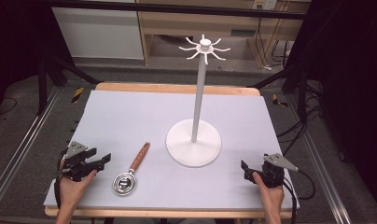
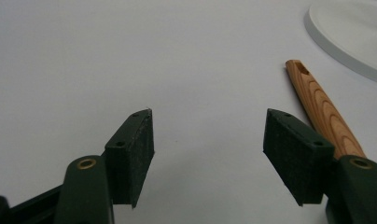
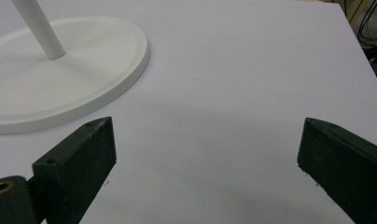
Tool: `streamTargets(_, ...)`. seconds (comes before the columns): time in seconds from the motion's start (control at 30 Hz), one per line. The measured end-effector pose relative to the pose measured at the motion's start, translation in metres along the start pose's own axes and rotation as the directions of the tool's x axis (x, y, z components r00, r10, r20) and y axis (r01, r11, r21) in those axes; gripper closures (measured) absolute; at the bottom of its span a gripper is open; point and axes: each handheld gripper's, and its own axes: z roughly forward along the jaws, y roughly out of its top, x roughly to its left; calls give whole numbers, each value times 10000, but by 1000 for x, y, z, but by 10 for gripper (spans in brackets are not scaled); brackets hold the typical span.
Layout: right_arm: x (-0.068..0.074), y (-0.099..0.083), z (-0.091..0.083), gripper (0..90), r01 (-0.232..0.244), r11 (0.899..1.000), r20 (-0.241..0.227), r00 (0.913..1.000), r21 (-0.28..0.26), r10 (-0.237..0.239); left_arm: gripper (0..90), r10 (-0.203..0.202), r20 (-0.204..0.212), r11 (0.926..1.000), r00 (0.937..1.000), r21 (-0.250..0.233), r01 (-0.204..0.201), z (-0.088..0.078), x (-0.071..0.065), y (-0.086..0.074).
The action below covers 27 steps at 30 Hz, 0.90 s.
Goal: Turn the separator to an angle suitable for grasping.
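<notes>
From up high, the strainer (image 1: 127,176) lay flat on the desk (image 1: 130,112), wooden handle (image 1: 140,156) pointing toward the white stand (image 1: 194,140). The left hand-held gripper (image 1: 101,161) sat just beside it, jaws wide, nothing in them. The right hand-held gripper (image 1: 245,169) waited well apart, near the stand's base.

In the left gripper view, the handle (image 2: 322,107) ran past the right jaw, outside the gap. I'd say swing over, straddle the handle mid-length, then squeeze.

In the right gripper view the jaws were wide and empty, the stand's base (image 3: 98,74) close by.
</notes>
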Motion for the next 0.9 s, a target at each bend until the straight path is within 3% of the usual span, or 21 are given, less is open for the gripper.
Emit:
streamTargets(0.27,2,-1,0,51,80,9999,-129,9999,85,-79,360,-41,83,10000,10000,-65,41,-7,-5,5)
streamTargets(0.43,4,0,0,51,128,9997,-129,9998,194,-126,383,257,511,9997,9984,-49,-255,-12,-15,13)
streamTargets(0.6,6,0,2,53,242,9992,-215,9995,328,-235,401,644,561,9973,9963,316,-662,-11,-27,17)
streamTargets(0.9,8,1,2,53,316,9989,-252,9992,341,-307,401,789,777,9948,9939,589,-835,-9,-40,22)
